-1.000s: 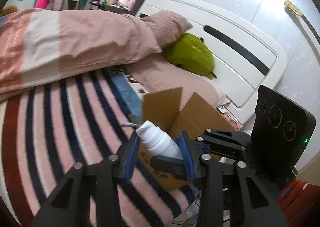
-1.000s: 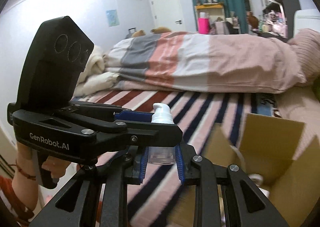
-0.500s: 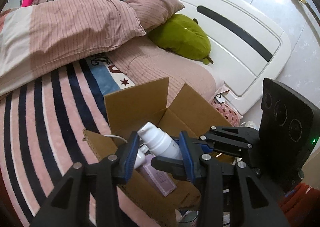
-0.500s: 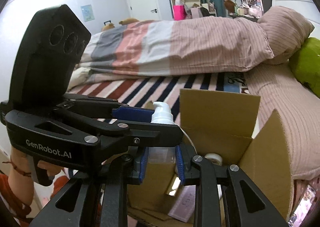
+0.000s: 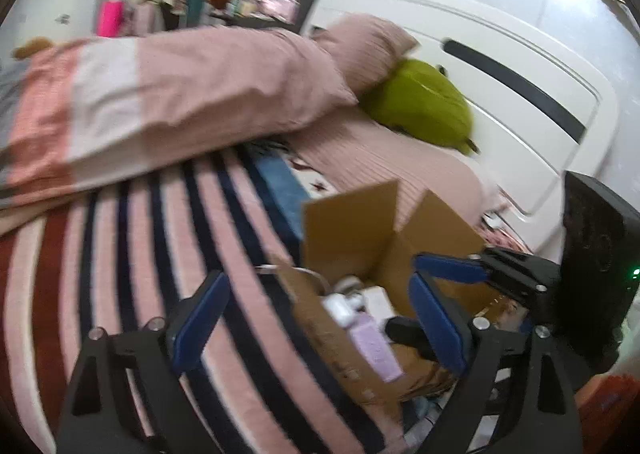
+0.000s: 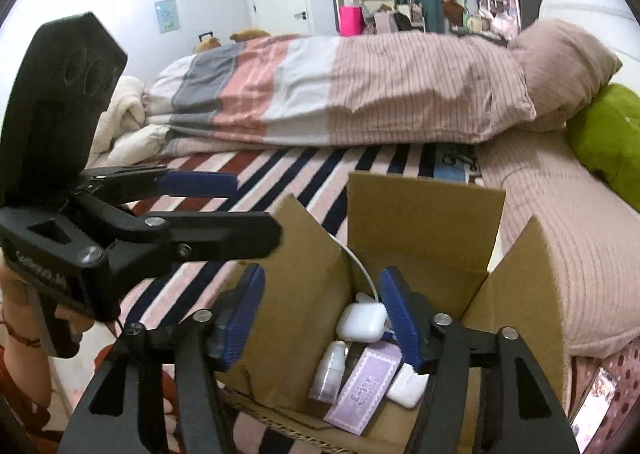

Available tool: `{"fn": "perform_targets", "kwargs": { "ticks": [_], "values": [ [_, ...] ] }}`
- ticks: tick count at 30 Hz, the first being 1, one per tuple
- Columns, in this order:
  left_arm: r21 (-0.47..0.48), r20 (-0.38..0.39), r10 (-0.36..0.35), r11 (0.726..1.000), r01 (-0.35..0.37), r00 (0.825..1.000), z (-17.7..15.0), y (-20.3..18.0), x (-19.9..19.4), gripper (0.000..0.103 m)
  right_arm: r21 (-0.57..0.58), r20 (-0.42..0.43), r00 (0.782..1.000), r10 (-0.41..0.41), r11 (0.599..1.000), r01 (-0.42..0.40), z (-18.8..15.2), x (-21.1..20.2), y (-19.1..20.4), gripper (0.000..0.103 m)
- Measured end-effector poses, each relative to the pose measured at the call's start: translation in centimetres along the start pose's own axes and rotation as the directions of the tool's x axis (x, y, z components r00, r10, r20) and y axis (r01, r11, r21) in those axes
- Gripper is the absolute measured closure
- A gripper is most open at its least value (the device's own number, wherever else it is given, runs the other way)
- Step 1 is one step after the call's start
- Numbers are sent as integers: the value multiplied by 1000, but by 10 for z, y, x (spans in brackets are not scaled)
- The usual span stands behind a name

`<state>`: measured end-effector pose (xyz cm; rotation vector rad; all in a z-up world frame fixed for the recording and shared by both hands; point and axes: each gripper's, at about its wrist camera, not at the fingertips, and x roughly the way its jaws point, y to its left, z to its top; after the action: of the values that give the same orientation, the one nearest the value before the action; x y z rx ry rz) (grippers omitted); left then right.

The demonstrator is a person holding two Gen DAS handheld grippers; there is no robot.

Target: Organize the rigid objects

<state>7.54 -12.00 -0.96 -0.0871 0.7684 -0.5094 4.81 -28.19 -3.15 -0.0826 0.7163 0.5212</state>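
Pump bottle [image 6: 329, 372] inside cardboard box [image 6: 424, 222]

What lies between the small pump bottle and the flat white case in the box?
In the right wrist view, a purple card lies between the pump bottle and the flat white case, inside the cardboard box.

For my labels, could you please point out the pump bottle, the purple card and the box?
pump bottle [image 6: 329, 374], right wrist view, its body.
purple card [image 6: 364, 390], right wrist view, printed face.
box [image 6: 424, 214], right wrist view, rear flap.
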Motion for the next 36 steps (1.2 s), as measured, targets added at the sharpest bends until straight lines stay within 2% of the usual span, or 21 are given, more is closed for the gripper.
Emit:
{"fn": "perform_targets", "kwargs": {
  "ticks": [3,6,10,13,20,36],
  "values": [
    [-24,48,101,995,-100,994,-7,11,-21,11,-28,36,999,2,1000,-1,2,-8,9,31],
    [-52,93,206,978,-202,974,-14,20,-43,11,-64,84,996,10,998,-5,4,-16,19,21],
    [-103,144,322,945,-310,936,-27,34,-71,11,-106,169,986,5,994,13,5,-27,32,9],
    [-150,161,390,918,-368,907,-36,45,-89,11,-144,199,980,8,989,21,5,-31,41,8],
    [-206,160,452,885,-418,877,-49,58,-109,11,-176,187,981,45,984,-11,8,-32,54,8],
    [-231,163,512,851,-471,844,-59,64,-127,11,-128,188,981,40,992,-15,11,-28,55,8]
  ]
}}
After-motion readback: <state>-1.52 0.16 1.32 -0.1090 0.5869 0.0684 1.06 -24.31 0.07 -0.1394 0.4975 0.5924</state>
